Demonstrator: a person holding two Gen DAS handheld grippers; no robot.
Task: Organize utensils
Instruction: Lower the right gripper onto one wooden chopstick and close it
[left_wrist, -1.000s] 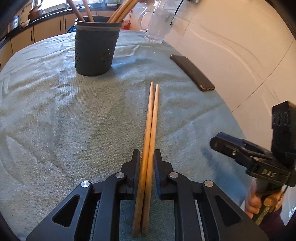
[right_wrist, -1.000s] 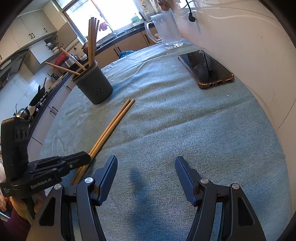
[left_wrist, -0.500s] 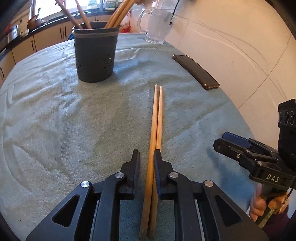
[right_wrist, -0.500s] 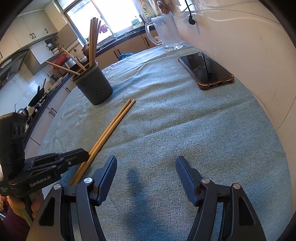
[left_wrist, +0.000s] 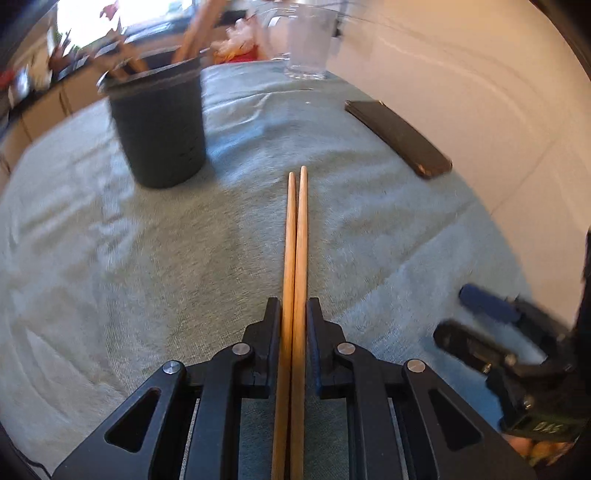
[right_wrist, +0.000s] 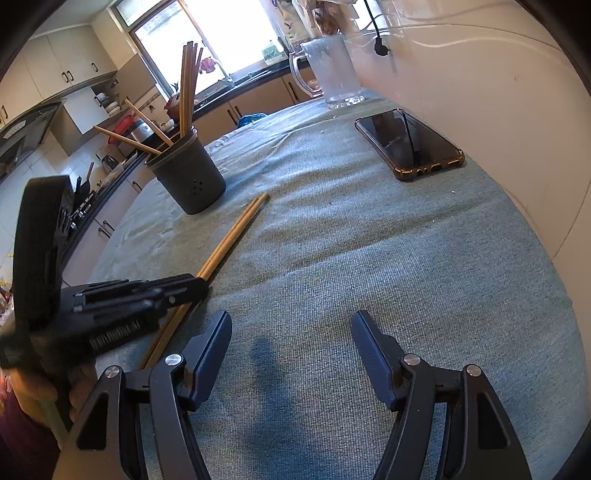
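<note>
My left gripper (left_wrist: 294, 306) is shut on a pair of wooden chopsticks (left_wrist: 296, 240), which point ahead just over the grey-green cloth. The pair also shows in the right wrist view (right_wrist: 229, 236), with my left gripper (right_wrist: 184, 288) around its near end. A dark grey utensil holder (left_wrist: 160, 125) with several chopsticks in it stands ahead to the left; it also shows in the right wrist view (right_wrist: 190, 175). My right gripper (right_wrist: 291, 325) is open and empty, low over the cloth near the table's front, to the right of the left one (left_wrist: 480, 317).
A black phone (right_wrist: 408, 142) lies on the cloth at the right near the wall, also in the left wrist view (left_wrist: 397, 136). A clear glass jug (right_wrist: 332, 74) stands at the far end. The wall runs along the right side; kitchen counters lie beyond the table.
My left gripper has closed on the chopsticks and moved forward with them towards the holder; the view is blurred by motion. The right gripper has stayed open and almost still.
</note>
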